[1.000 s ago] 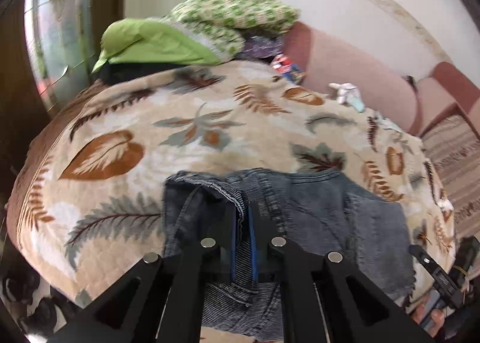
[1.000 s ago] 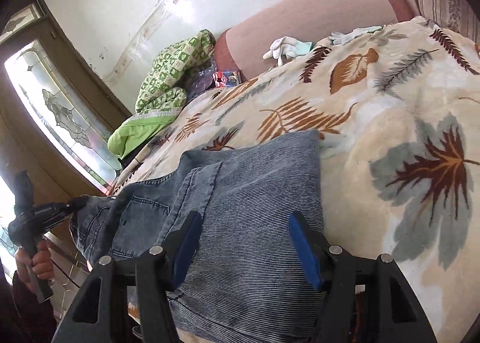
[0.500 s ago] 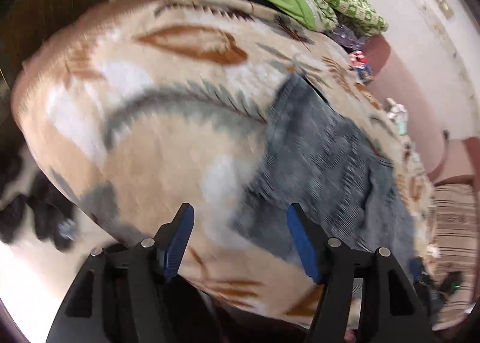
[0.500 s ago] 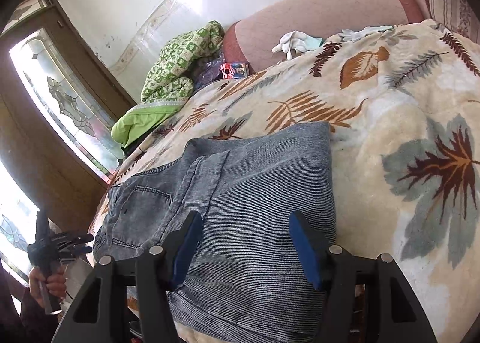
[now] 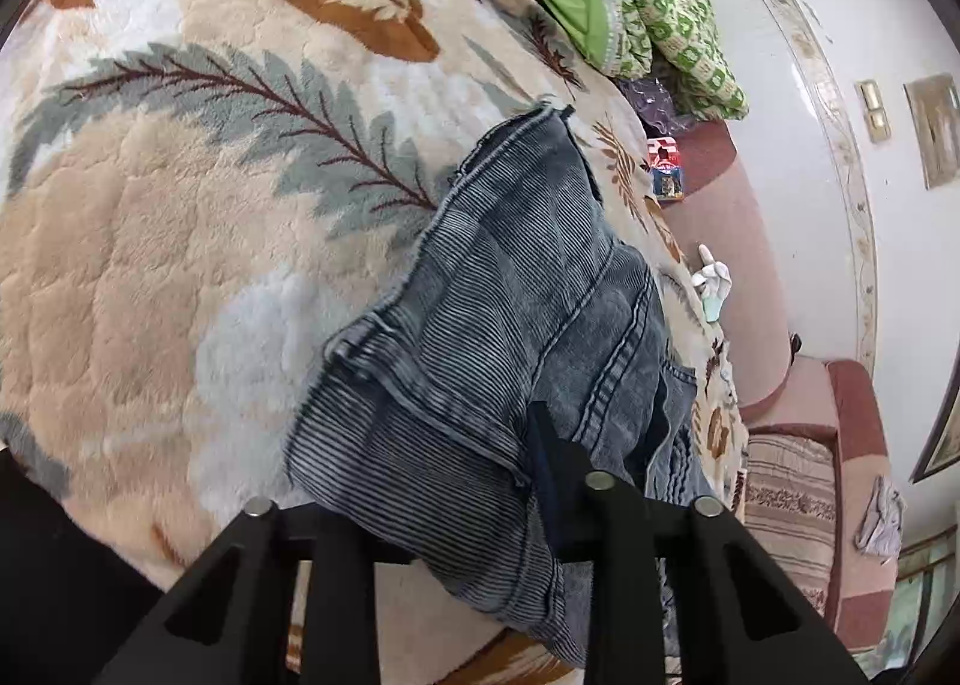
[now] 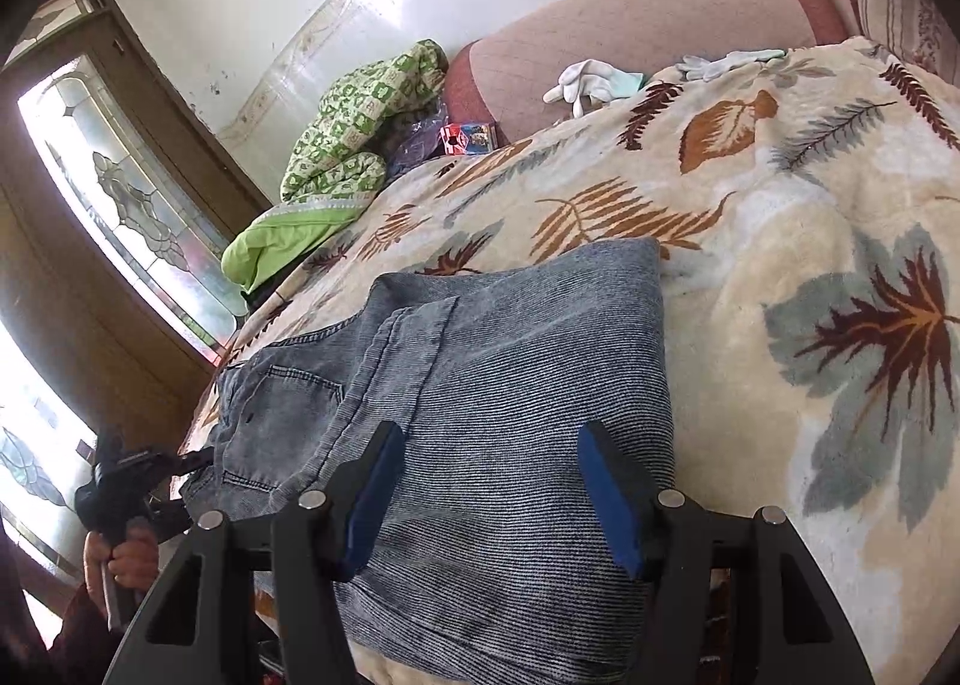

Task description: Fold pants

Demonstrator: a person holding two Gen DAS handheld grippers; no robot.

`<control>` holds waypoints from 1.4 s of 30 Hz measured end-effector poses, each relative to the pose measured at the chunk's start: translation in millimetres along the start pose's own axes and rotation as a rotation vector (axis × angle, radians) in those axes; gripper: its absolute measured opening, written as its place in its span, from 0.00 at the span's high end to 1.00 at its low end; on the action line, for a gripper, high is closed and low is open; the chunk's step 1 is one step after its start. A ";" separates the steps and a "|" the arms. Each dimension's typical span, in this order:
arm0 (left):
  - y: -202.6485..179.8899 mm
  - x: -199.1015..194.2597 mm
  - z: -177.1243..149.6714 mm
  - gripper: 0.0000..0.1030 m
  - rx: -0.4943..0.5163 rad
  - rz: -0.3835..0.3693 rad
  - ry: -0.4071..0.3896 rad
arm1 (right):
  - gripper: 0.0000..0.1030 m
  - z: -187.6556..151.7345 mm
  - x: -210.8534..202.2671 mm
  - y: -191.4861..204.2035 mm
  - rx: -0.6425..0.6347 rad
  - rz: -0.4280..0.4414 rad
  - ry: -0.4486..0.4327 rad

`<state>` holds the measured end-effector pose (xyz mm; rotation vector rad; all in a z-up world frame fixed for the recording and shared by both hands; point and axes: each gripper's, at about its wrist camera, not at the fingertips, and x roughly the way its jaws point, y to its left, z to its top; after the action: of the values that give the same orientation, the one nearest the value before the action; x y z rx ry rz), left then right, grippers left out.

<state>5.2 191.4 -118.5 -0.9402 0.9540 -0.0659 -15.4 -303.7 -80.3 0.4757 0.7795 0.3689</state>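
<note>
Denim pants [image 5: 510,337] lie folded on the leaf-print blanket [image 5: 180,265]; the left gripper [image 5: 456,481], released moments ago, has just been closing on their hanging edge. Right gripper [image 6: 486,499] hovers open above; bare blanket lies beyond.

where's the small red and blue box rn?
The small red and blue box sits at the far edge of the leaf-print blanket, against the pink headboard, right of the green patterned quilt.

The pants [image 5: 516,325] cover my left fingers [image 5: 561,481] almost wholly, so their blue pads are buried and I cannot tell whether they press the denim. Below my right fingers [image 6: 612,499] the pants run out of view. The small box [image 6: 468,138] beyond them is perhaps cards.
</note>
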 end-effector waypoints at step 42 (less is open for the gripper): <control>-300.1 121.6 -257.0 0.60 1.089 0.032 0.260 | 0.37 35.7 -122.7 -110.7 0.427 0.149 -0.401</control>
<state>-4.6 -215.4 -45.5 0.0979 0.9782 -0.6272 -53.9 -464.7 -46.5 0.9797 0.4289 0.2308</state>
